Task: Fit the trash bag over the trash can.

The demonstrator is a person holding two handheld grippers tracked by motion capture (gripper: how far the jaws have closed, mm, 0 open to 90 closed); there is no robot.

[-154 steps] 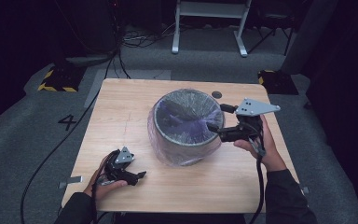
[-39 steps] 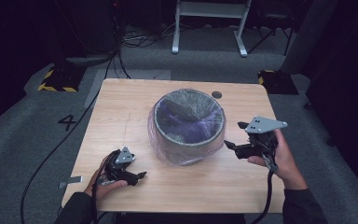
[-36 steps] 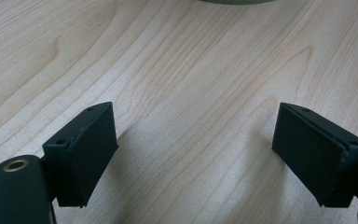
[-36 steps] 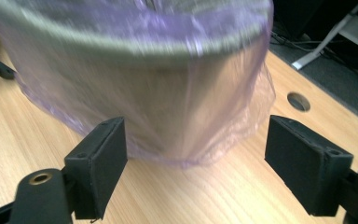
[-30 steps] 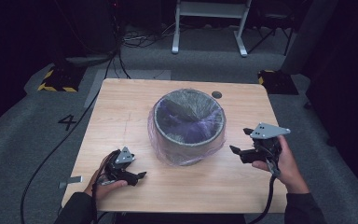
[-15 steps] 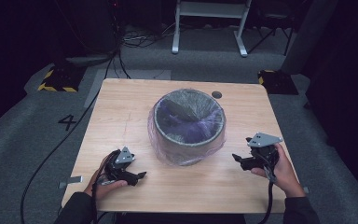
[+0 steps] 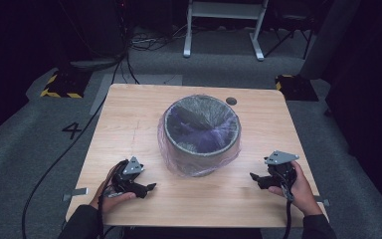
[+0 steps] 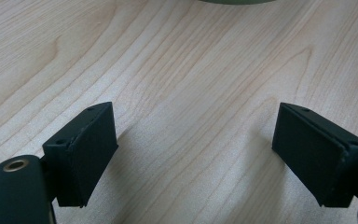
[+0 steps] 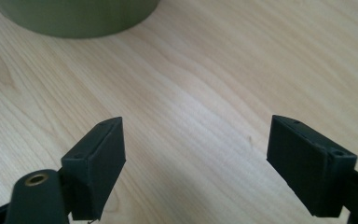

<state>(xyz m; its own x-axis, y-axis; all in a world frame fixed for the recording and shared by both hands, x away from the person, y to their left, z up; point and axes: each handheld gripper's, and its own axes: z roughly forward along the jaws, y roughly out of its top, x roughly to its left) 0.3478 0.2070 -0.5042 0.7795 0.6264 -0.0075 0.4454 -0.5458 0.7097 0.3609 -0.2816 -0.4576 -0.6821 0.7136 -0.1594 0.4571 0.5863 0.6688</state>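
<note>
Bin mid-surface, clear bag lining it, folded over rim. Left tongs, right tongs spread, empty, low near front edge. Lining looks done.

Bin base hidden under bunched clear liner – contents a dim purple-grey blur, not identifiable. In left gripper view bin cut by top edge, thin green sliver left. In right gripper view bin cropped at top and left, lower wall alone visible. Person's forearms cut by bottom edge of high view. Left gripper and right gripper too small there to judge jaw gap. Small dark round mark on table – hole or cap, unclear.
</note>
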